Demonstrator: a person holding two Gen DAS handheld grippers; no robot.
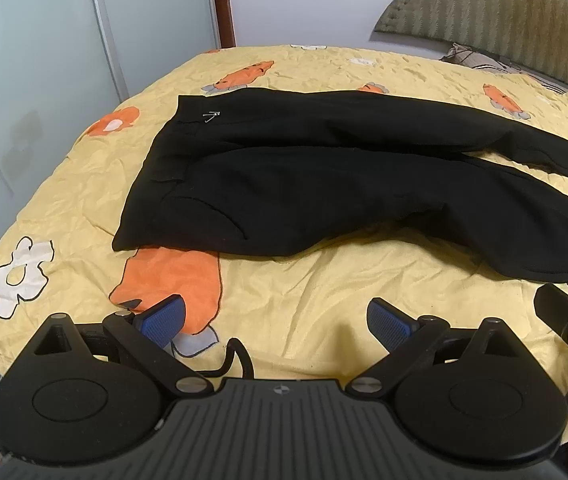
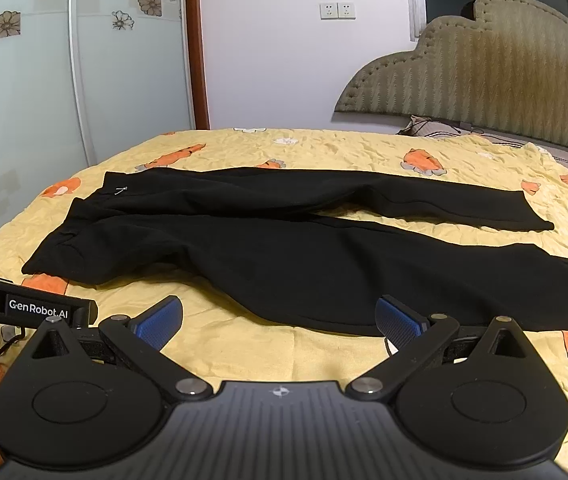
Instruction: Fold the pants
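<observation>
While black pants point(image 2: 284, 248) lie flat on our bedspread point(image 2: 323, 148), near edge bare, left gripper point(image 1: 276, 320) and right gripper point(image 2: 280, 320) gape wide, empty.

Pants point(image 1: 323, 184) hems beyond right edge

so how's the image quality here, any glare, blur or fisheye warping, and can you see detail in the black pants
Left wrist view: sharp, strong fisheye bend at the bed edge, pants nearly featureless black, only a small metal clasp catches light. Right wrist view: sharp too, wardrobe door lines bow, soft even indoor light, no harsh glare, pants folds barely readable.
</observation>
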